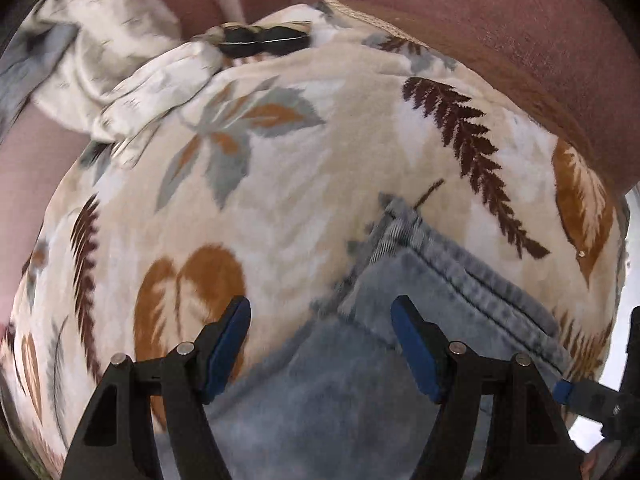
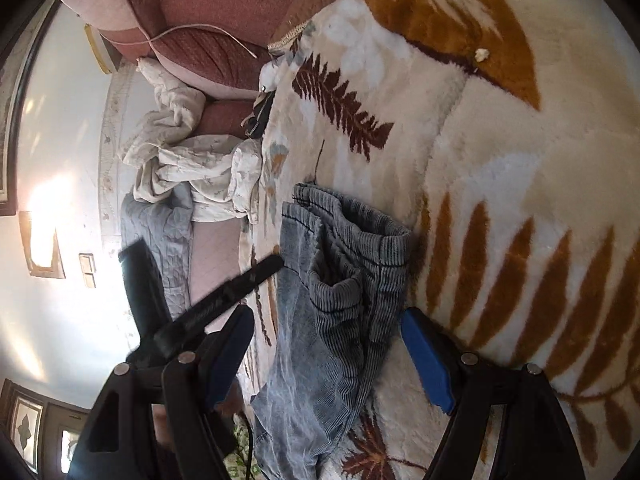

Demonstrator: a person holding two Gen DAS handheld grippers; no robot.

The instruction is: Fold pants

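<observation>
Light blue denim pants (image 1: 420, 312) lie on a cream blanket with leaf prints (image 1: 280, 184). My left gripper (image 1: 320, 344) is open just above the pants, its jaws spread wide, with a stitched hem edge (image 1: 472, 280) ahead of them. In the right wrist view the pants (image 2: 340, 300) lie bunched, ribbed waistband (image 2: 360, 216) at the far end. My right gripper (image 2: 328, 356) is open, its blue pads on either side of the denim, holding nothing. The left gripper's finger (image 2: 240, 284) reaches in from the left.
The blanket (image 2: 500, 160) covers a bed. A crumpled pale sheet (image 1: 120, 60) and a black object (image 1: 264, 42) lie at the blanket's far edge. A reddish-brown cushion or mattress (image 1: 480, 20) lies beyond. A grey quilt (image 2: 160, 220) and a white wall (image 2: 60, 160) show left.
</observation>
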